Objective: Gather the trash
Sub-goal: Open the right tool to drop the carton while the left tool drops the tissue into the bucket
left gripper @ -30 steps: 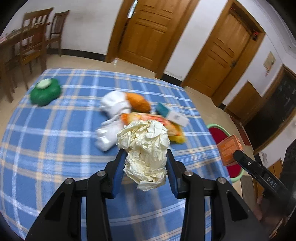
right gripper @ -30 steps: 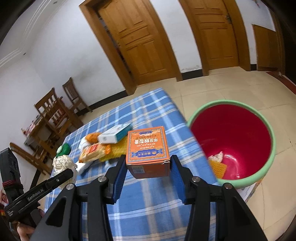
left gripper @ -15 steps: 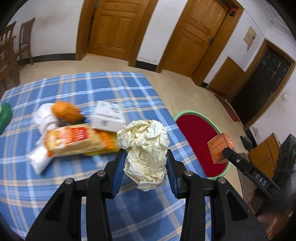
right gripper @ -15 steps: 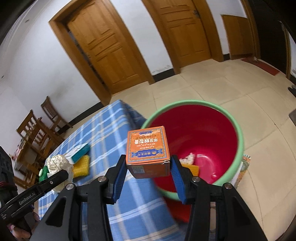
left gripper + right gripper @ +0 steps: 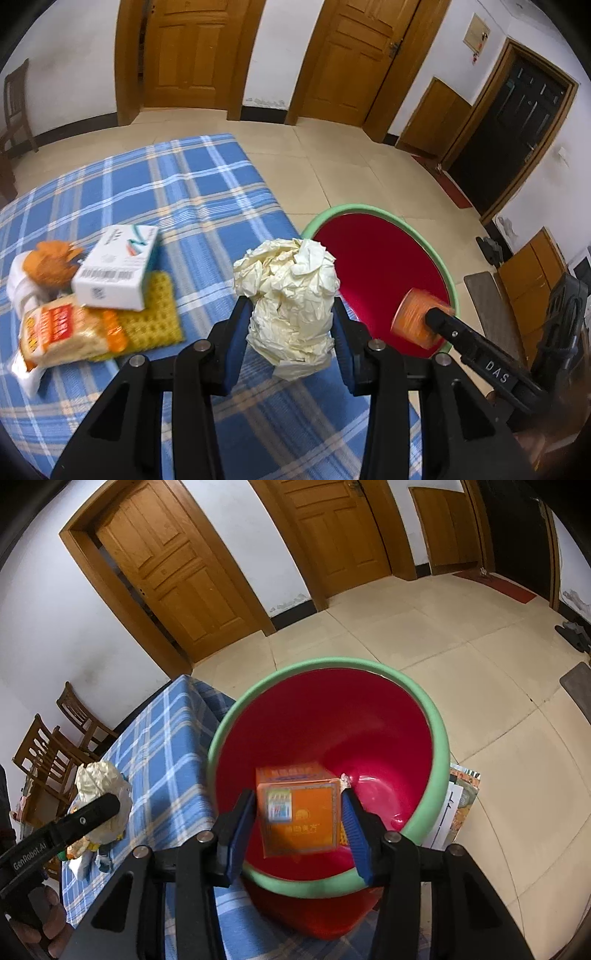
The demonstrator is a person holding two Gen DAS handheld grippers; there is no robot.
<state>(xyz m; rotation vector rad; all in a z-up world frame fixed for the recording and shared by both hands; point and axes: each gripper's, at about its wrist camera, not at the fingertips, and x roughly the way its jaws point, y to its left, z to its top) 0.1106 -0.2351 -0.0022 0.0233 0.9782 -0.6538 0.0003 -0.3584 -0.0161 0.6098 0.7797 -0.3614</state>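
L gripper (image 5: pixel 291 325) clamps crumpled paper wad (image 5: pixel 288 302) at frame center, over plaid table (image 5: pixel 184 192). R gripper (image 5: pixel 299 808) jaws mid-width, gripping orange box (image 5: pixel 299 808) lower center, above red bin (image 5: pixel 439 746).

Ahead of the tongs stand two closed wooden doors (image 5: pixel 181 48) in a white wall; wooden chairs (image 5: pixel 55 746) stand far left, a dark doorway (image 5: pixel 517 136) far right.
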